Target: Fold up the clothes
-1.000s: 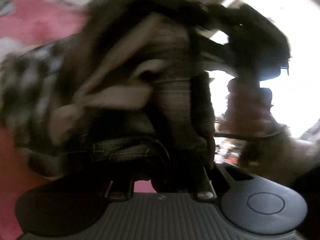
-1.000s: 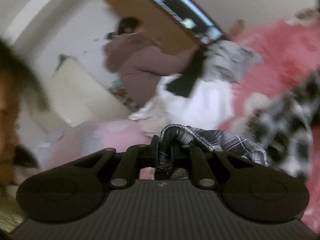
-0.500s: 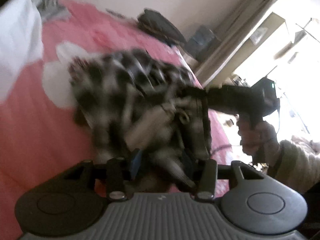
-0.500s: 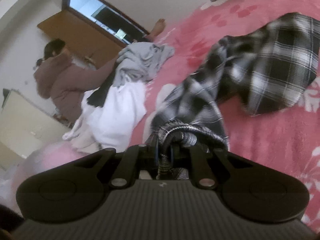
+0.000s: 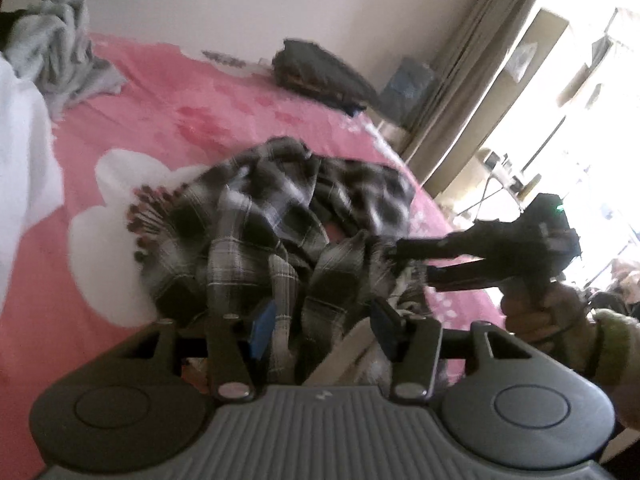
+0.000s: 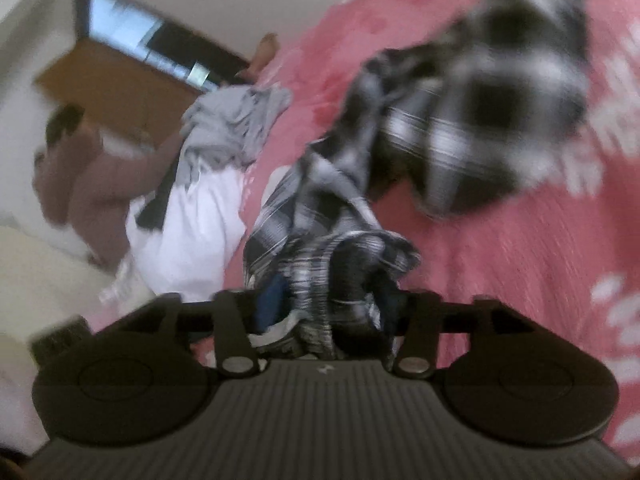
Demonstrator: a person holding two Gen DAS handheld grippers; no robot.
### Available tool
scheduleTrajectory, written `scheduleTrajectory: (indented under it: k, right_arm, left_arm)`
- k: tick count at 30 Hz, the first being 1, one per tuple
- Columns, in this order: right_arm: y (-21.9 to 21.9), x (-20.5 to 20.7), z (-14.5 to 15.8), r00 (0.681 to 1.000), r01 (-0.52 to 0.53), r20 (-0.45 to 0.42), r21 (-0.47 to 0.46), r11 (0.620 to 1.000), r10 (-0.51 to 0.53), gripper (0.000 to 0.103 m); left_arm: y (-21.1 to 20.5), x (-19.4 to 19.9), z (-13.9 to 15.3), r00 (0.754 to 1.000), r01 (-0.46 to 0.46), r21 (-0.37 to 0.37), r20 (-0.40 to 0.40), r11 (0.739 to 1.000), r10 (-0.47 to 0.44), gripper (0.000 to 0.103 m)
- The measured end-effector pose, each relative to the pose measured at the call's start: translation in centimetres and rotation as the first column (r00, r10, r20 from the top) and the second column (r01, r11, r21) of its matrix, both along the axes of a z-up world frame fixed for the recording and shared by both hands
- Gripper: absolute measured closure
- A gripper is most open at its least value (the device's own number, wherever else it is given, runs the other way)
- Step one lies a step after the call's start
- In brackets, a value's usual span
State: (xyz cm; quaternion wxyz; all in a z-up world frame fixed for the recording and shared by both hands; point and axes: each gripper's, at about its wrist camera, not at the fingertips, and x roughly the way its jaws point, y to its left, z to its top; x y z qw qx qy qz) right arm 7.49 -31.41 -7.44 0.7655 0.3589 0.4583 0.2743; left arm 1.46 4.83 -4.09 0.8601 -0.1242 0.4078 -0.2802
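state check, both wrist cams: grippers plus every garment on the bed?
Left gripper: open, plaid cloth bunched between the fingers.
Right gripper: open, plaid cloth between the fingers.
Plaid shirt: crumpled on the bedspread, unfolded, near end lifted at both grippers.
Grey garment: crumpled heap.
White garment: loose heap, unfolded.
Dark garment: lying flat at the bed's far edge, fold unclear.

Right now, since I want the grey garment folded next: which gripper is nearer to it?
Hard to tell. The left gripper and right gripper both sit in the plaid shirt, apart from the grey garment.
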Motion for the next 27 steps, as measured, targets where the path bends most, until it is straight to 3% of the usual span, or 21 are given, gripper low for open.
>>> scheduleTrajectory:
  k: [2, 11, 16, 19, 21, 23, 27]
  right_arm:
    - [-1.2, 0.1, -1.1, 0.998, 0.046, -0.056, 0.063, 0.997, -0.042, 0.044]
    - [-1.4, 2.3, -4.0, 0.985, 0.073, -0.169, 0.174, 0.982, -0.043, 0.041]
    - [0.1, 2.8, -3.9, 0.988, 0.045, -0.152, 0.158, 0.986, -0.021, 0.041]
    - [0.9, 2.8, -3.1, 0.994, 0.012, -0.112, 0.094, 0.996, -0.001, 0.047]
    - [1.7, 2.7, -2.4, 0.997, -0.015, -0.079, 0.035, 0.999, 0.017, 0.064]
    - [2.7, 2.5, -1.2, 0.999, -0.045, -0.024, -0.039, 0.998, 0.044, 0.071]
    - [3.9, 1.3, 1.8, 0.979, -0.146, 0.132, -0.057, 0.988, 0.153, 0.08]
  left_arm:
    - [-1.0, 1.1, -1.1, 1.0, 0.005, 0.01, -0.024, 1.0, -0.005, 0.053]
    - [-2.6, 1.5, -3.5, 0.998, 0.033, 0.046, -0.053, 0.998, -0.031, 0.056]
    - [-2.6, 1.1, -3.5, 0.999, 0.036, 0.054, -0.039, 0.998, -0.034, 0.056]
    - [-2.5, 0.7, -3.1, 0.999, 0.043, 0.055, -0.016, 0.998, -0.042, 0.056]
    - [-2.4, 0.5, -2.8, 0.999, 0.047, 0.055, 0.0, 0.997, -0.047, 0.056]
    - [-2.3, 0.2, -2.5, 0.998, 0.052, 0.056, 0.015, 0.997, -0.053, 0.056]
    - [-2.1, -0.3, -2.0, 0.997, 0.061, 0.057, 0.046, 0.996, -0.064, 0.056]
